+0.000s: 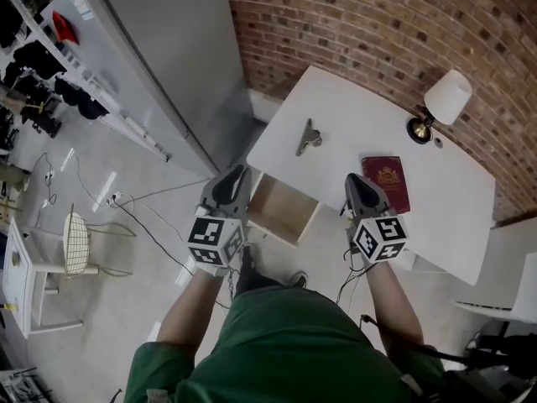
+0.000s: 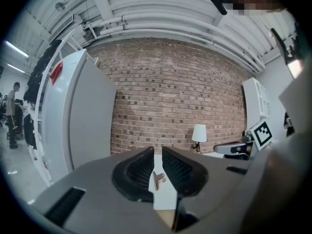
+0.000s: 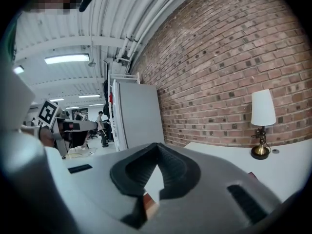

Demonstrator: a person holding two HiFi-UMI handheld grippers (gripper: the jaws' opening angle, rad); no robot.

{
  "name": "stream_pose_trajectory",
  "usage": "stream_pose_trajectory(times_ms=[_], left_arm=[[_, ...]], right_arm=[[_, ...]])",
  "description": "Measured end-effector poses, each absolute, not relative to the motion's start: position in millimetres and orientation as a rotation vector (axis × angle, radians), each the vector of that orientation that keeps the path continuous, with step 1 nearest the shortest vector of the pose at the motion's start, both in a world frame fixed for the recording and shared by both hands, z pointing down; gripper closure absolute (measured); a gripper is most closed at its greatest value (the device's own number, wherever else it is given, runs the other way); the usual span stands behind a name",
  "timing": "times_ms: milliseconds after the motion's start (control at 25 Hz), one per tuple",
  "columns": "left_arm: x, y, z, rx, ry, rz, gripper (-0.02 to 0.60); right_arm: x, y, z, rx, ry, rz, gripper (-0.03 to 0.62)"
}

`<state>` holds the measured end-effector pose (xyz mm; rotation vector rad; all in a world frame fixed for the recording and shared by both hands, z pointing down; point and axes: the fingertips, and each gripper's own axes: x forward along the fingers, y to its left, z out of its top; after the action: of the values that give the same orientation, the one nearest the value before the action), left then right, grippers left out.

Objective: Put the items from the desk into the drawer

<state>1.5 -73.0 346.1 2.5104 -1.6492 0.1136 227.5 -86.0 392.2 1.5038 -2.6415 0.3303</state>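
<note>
Clip (image 1: 308, 137) silver, metal; booklet (image 1: 387, 183) dark red, gold crest.

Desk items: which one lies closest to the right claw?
The red passport, right beside the right claw; the metal clip and lamp sit farther off.

on the surface (image 1: 340, 99), the clip (image 1: 308, 137) lies at the left and the booklet (image 1: 387, 181) to its right, nearer the person, well apart. the lamp (image 1: 440, 107) stands at the far right by the brick wall (image 1: 377, 23). the open drawer (image 1: 281, 208) juts from the near edge, before the clip, between the left hand-held gripper (image 1: 233, 179) and the right hand-held gripper (image 1: 359, 187). a tall cabinet (image 1: 159, 49) stands left of the surface.
</note>
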Motion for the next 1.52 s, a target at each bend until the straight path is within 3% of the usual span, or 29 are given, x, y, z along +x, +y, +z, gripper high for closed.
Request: stream_pose_trajectory(times_ms=[320,880,1040,1520], left_arm=[[-22,-127,369,2.545,-1.527,0.168,0.534],[-91,-200,417,2.544,-1.353,0.272,0.534],[-116,-203,433,2.51,-1.352,0.331,0.534],[-172,-198,460,2.436,-1.4,0.424,0.534]], right_arm=[[223,-145,413,1.639,-2.532,0.447,0.591],[203,-246,532,1.762,-2.287,1.227,0.588],[201,-273,570,1.757,-2.21,1.373,0.536],[205,-329,668,1.69,-2.0,1.539,0.485]])
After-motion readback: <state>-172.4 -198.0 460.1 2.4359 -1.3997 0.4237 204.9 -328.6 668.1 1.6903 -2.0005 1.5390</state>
